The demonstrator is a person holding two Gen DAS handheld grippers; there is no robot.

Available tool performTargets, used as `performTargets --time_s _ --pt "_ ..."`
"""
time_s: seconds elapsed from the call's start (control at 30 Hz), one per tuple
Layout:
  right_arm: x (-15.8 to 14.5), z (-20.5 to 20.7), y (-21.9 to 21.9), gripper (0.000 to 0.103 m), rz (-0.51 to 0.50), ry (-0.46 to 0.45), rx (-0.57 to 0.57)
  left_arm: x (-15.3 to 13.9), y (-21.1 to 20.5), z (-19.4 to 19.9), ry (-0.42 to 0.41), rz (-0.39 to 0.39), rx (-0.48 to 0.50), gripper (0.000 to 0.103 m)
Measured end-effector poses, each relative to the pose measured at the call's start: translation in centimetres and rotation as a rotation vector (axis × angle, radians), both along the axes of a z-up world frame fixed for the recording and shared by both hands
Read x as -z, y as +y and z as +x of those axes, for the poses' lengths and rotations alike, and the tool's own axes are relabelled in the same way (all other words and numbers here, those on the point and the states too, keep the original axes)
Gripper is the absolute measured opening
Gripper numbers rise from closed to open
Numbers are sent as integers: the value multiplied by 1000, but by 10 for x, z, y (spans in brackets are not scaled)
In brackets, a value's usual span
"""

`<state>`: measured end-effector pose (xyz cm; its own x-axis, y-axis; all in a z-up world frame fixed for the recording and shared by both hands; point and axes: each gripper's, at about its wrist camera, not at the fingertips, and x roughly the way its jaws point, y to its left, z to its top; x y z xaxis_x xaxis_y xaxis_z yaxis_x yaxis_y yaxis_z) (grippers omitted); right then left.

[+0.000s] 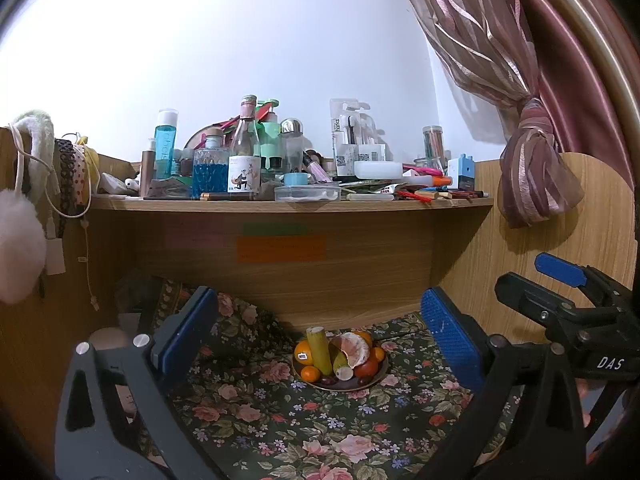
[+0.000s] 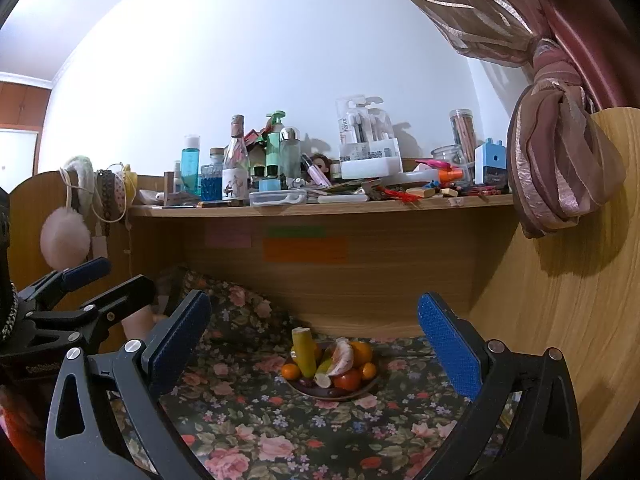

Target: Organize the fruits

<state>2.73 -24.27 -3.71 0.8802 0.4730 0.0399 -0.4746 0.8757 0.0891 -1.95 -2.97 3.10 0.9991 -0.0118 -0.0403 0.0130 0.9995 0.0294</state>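
Observation:
A small brown plate [image 1: 340, 387] [image 2: 340, 397] stands on the floral cloth near the desk's back panel, piled with fruit. On it are oranges [image 1: 303, 354] [image 2: 362, 353], a peeled citrus piece [image 1: 357, 354] [image 2: 342, 358], an upright yellow-green stick [image 1: 319, 350] [image 2: 304, 352], a red fruit [image 2: 347, 380] and dark small fruits. My left gripper [image 1: 320, 294] is open and empty, well short of the plate. My right gripper [image 2: 313, 298] is also open and empty, facing the plate from a similar distance. Each gripper shows in the other's view: the right [image 1: 524, 272], the left [image 2: 116, 276].
A wooden shelf [image 1: 288, 204] above the plate is crowded with bottles, jars and stationery. Wooden side panels [image 2: 560, 340] close the nook left and right. A tied pink curtain [image 1: 532, 176] hangs at the right; fluffy earmuffs [image 1: 18, 240] and cords hang at the left.

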Motion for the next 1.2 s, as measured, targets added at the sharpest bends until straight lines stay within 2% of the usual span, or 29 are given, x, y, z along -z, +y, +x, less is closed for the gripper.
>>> performTargets --time_s 1.2 --pt "5 9 -7 103 -4 4 23 3 -5 7 15 19 34 103"
